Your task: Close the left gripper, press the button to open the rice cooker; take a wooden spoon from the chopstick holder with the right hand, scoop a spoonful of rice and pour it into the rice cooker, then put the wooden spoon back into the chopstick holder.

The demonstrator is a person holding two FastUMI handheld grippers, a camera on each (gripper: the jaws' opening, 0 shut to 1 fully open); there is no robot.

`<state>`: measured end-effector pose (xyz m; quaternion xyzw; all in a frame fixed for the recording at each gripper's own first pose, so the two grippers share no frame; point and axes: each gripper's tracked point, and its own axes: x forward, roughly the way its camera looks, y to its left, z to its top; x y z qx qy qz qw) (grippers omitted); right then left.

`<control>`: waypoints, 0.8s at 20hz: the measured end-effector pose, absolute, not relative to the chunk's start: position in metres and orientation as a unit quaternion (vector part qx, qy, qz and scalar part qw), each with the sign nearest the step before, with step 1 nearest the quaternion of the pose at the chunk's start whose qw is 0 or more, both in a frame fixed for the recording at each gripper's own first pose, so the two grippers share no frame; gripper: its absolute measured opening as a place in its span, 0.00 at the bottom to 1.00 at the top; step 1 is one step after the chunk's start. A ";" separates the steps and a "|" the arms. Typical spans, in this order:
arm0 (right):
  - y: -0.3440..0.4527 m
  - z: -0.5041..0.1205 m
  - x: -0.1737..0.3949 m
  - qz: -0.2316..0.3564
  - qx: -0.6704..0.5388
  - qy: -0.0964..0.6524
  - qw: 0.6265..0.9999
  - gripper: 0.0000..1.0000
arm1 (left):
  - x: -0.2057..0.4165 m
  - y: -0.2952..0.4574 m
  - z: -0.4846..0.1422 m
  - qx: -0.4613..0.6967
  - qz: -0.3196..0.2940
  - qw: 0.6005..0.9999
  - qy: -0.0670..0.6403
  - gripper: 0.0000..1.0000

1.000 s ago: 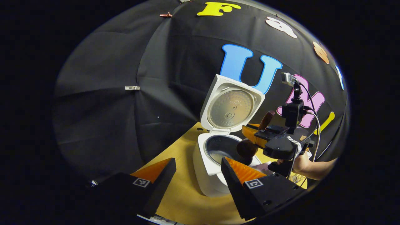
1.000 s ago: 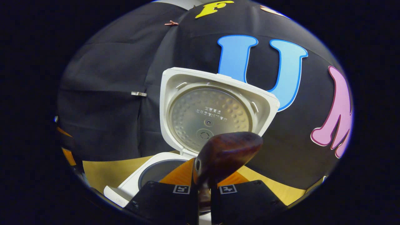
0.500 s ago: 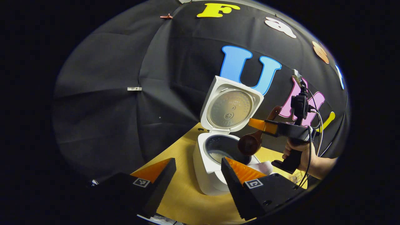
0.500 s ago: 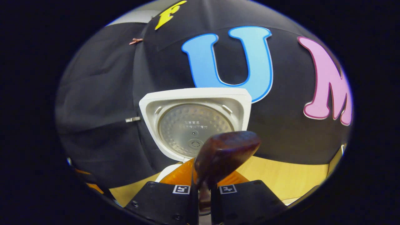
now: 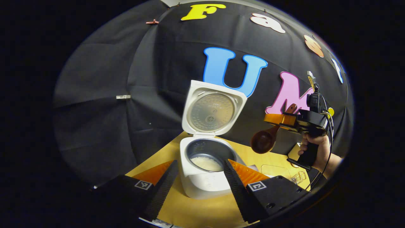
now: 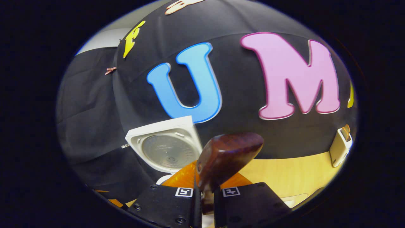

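Tabletop is light wood, and the rice cooker sits on it toward the back edge near the booth cloth. Its lid stands fully up, so the button press is done. The inner pot has a white patch of rice at the bottom, so the pour looks done too (judging from the pot alone).

Right tool hangs in the air to the right of the cooker, well apart from it, with a hand on its grip. Its jaws are clamped on the handle of the wooden spoon; in the right gripper view the spoon is pinched between both fingers close to the camera. The bowl hangs low and looks empty.

Left tool sits low in front of the cooker, jaws wide apart with nothing in them, the cooker's front showing between the fingers.

Chopstick holder, probably the small wire thing by the tabletop's right edge, is hard to make out. What's left: put the spoon back in the holder.
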<state>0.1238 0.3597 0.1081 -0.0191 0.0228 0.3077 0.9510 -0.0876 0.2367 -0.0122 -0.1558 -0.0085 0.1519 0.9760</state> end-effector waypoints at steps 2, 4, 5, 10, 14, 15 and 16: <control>0.314 0.122 0.133 0.283 -0.008 0.017 0.959 0.19 | -0.077 0.210 -0.003 -0.150 0.135 0.979 -0.012 0.94; 0.263 0.134 0.144 0.252 -0.001 0.008 0.968 0.19 | -0.065 0.186 0.002 -0.146 0.119 0.982 -0.010 0.94; 0.238 0.139 0.148 0.236 0.000 0.005 0.972 0.18 | -0.060 0.174 0.004 -0.147 0.113 0.983 -0.010 0.94; 0.096 0.144 0.179 0.146 0.012 -0.002 0.989 0.19 | -0.043 0.136 0.015 -0.139 0.106 0.985 -0.003 0.94; -0.001 0.125 0.196 0.080 0.028 0.010 0.996 0.19 | -0.037 0.112 0.016 -0.125 0.112 0.986 0.004 0.94; -0.023 0.121 0.199 0.066 0.025 0.012 0.997 0.19 | -0.036 0.105 0.018 -0.123 0.111 0.986 0.004 0.94; -0.042 0.114 0.203 0.054 0.020 0.015 0.998 0.19 | -0.033 0.098 0.018 -0.122 0.110 0.986 0.004 0.94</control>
